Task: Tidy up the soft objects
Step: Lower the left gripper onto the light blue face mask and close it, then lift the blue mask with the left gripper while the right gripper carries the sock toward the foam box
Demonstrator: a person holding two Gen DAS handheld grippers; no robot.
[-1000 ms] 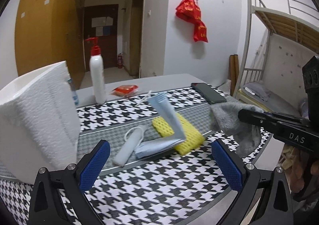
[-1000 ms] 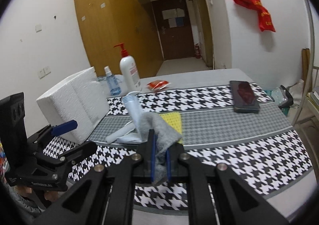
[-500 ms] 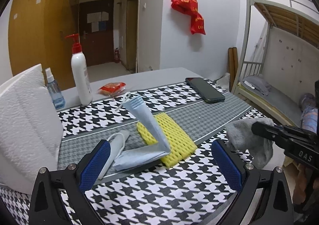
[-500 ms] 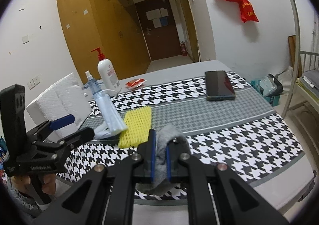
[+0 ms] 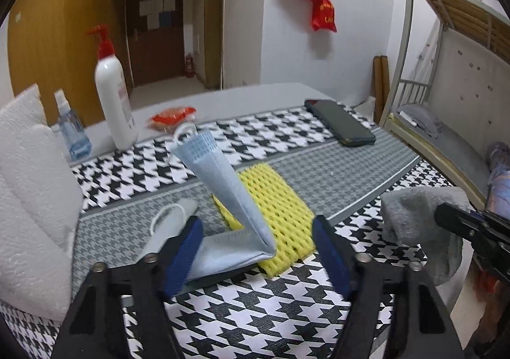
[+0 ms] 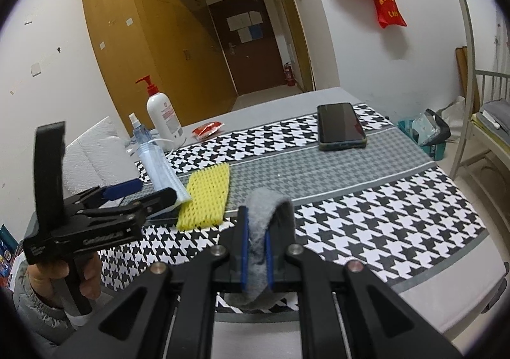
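Left gripper (image 5: 258, 250) closing around folded face mask (image 5: 229, 199), pads apart | right gripper (image 6: 255, 250) clamps grey sock (image 6: 259, 231)

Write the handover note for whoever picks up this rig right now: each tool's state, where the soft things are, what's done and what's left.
Right tool: shut on the grey cloth, held above the near edge of the table.
Left tool: open, jaws have just been closing around the folded blue face mask; pads not yet pressing on it.
The mask lies partly on the yellow foam net, its upper flap standing up. White tissue pack sits at the left.
Done: cloth picked up.
Left: grip the mask, then place cloth, mask and net; no target spot is visible.
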